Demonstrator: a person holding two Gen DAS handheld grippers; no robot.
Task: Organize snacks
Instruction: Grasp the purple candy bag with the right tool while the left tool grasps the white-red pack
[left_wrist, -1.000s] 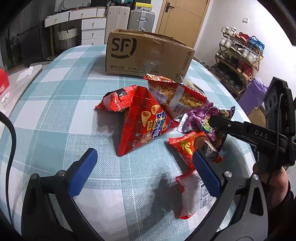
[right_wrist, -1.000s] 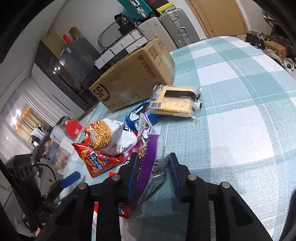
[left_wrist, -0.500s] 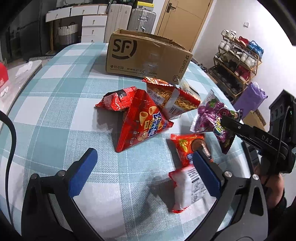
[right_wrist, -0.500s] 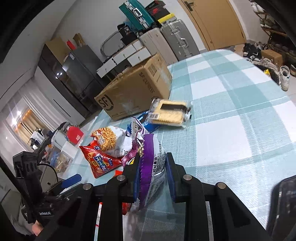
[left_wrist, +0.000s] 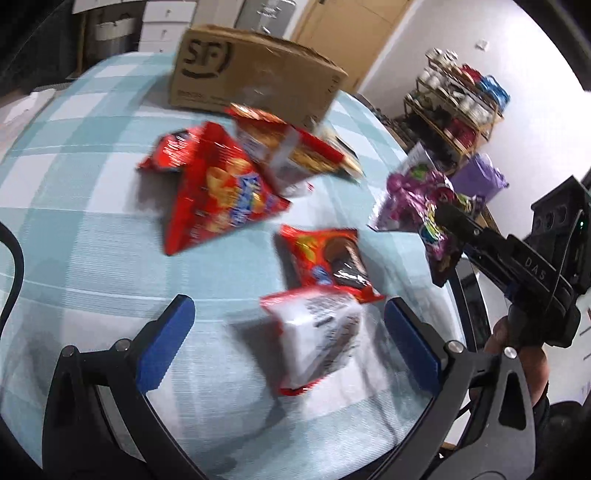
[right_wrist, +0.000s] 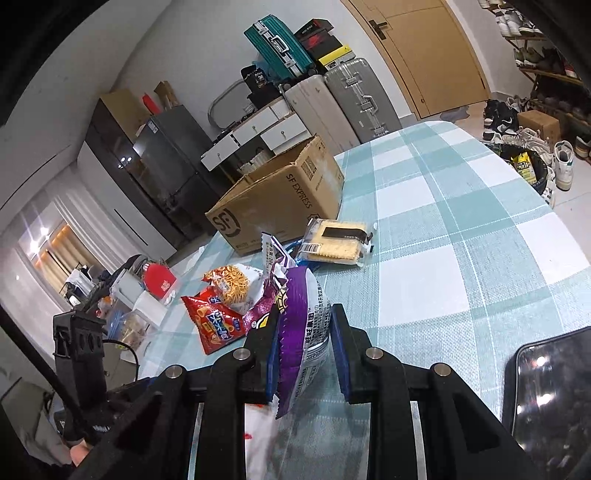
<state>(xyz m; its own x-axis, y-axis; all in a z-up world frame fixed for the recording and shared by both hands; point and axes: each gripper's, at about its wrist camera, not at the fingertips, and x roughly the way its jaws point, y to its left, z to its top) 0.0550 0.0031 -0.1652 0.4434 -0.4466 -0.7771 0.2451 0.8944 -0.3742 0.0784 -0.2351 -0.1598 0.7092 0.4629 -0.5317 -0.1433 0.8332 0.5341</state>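
We have the purple snack bag (right_wrist: 301, 325) clamped between the blue pads of the right tool (right_wrist: 306, 343), lifted clear of the table (right_wrist: 461, 229) and hanging over its near edge. From the left wrist view the same bag (left_wrist: 417, 199) shows pinched at its lower end, well apart from the other packets.

In our judgement we are in the carry step: one snack is picked and the open SF Express cardboard box (right_wrist: 280, 199) at the far side of the table looks like the place for it. The next move would call for swinging the right tool up and over the box rim before letting go, keeping the dangling bag from brushing the cracker pack (right_wrist: 334, 247) that lies just in front of the box.

Our left tool (left_wrist: 284, 339) is spread wide and holds nothing. It hovers low with a white-backed red packet (left_wrist: 317, 339) between its pads, not yet touched. Beyond it lie a red chocolate-snack packet (left_wrist: 325, 254), a red cone-snack bag (left_wrist: 218, 199) and a noodle-stick bag (left_wrist: 291, 147), all still on the table.
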